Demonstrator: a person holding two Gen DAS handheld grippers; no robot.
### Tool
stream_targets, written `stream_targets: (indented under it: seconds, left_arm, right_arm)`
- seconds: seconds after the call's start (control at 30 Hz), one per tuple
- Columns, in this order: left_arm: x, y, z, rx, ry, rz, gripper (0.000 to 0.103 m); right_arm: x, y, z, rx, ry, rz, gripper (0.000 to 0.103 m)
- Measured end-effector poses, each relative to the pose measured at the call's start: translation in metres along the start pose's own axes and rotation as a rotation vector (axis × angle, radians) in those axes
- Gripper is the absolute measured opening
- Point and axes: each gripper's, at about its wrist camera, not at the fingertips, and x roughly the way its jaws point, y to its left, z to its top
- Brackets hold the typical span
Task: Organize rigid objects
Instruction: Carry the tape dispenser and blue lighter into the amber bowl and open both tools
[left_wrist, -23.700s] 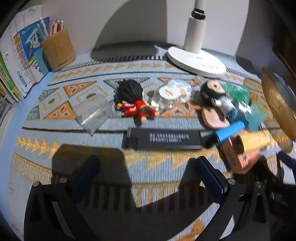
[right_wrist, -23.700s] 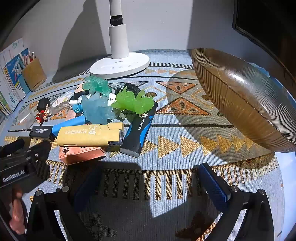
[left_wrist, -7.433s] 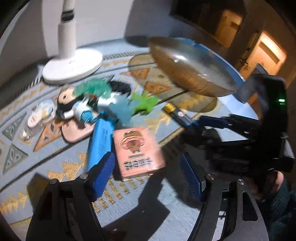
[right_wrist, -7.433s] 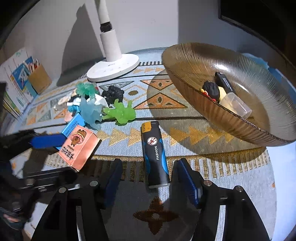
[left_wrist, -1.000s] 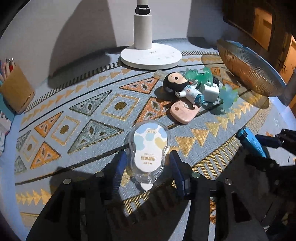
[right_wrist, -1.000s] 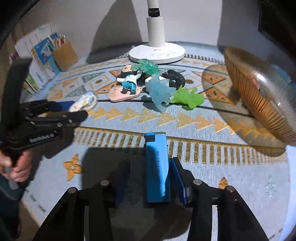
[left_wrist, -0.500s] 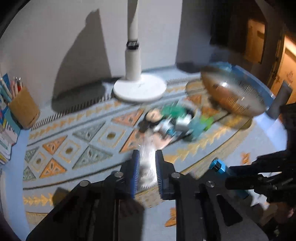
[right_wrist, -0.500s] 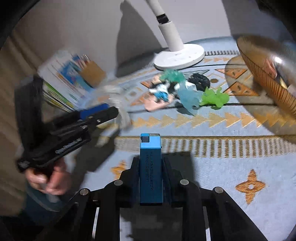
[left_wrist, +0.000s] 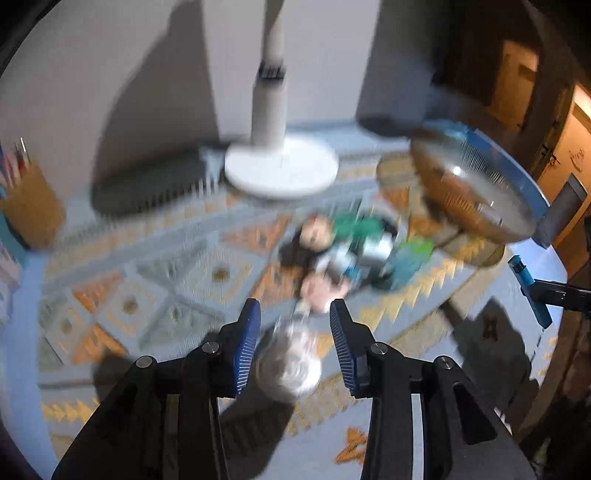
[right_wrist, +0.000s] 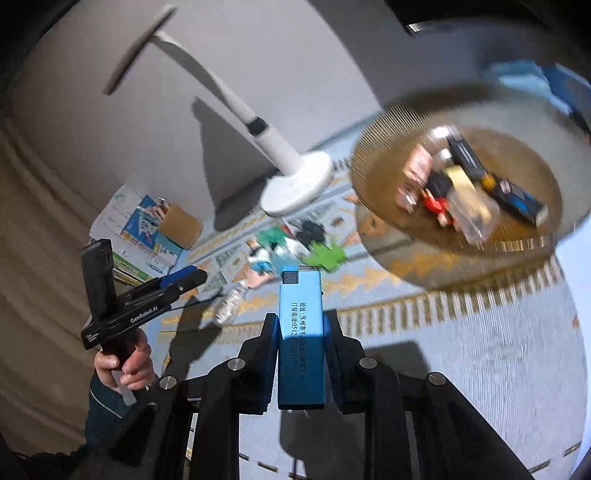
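left wrist view, blurred all over: the left gripper (left_wrist: 294, 332) has its jaws spread, and a smeared clear, whitish thing (left_wrist: 289, 365) sits low between them; whether the pads touch it or it lies on the patterned mat (left_wrist: 155, 288) beneath, i cannot tell. at 12 o'clock stands the white lamp base (left_wrist: 281, 172). at 1 o'clock a heap of toy figures (left_wrist: 347, 254) runs together, a face, green and teal bits, a pink slab, no outlines to trust. at 2 o'clock the ribbed amber bowl (left_wrist: 476, 192) shows only its wall and rim, contents hidden. at 9 o'clock a tan pen cup (left_wrist: 31, 206) is cut by the edge. at 3 o'clock a blue lighter (left_wrist: 530, 291) pokes from dark fingers. right wrist view: the right gripper (right_wrist: 301, 325) is clamped on that blue lighter (right_wrist: 301, 332), upright, printed side facing, raised above the mat. the bowl (right_wrist: 373, 155) at 1 to 2 o'clock holds a black lighter (right_wrist: 465, 157), a dark blue one (right_wrist: 517, 197), a yellowish block (right_wrist: 467, 192), a small red-and-black figure (right_wrist: 437, 197), a pink card (right_wrist: 415, 173) and a clear piece (right_wrist: 476, 225), all smeared. at 9 o'clock a hand (right_wrist: 123, 363) holds the other gripper (right_wrist: 184, 278), and the clear thing (right_wrist: 229, 304) shows below its tips.
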Motion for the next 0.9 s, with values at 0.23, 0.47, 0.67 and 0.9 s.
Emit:
stream_targets:
  seconds: [0.23,0.47,0.67,0.9]
  left_arm:
    - [0.023,-0.019,-0.029,0.030,0.046,0.101,0.077]
    - [0.030,-0.024,-0.029,0.055,0.050,0.154,0.045]
    - [-0.019,-0.039,-0.009,0.010,-0.122,0.043,0.045]
    - [-0.077,-0.119,0.057,0.113,-0.350,-0.072,0.045]
  right_arm:
    - [0.018,-0.016,-0.010,0.039,0.048,0.028,0.024]
    - [0.013,-0.015,-0.006,0.013,0.026,0.012,0.024]
    - [-0.010,-0.022,0.001,0.025,-0.028,0.021,0.024]
    - [-0.078,-0.033,0.043,0.002,-0.218,-0.082,0.024]
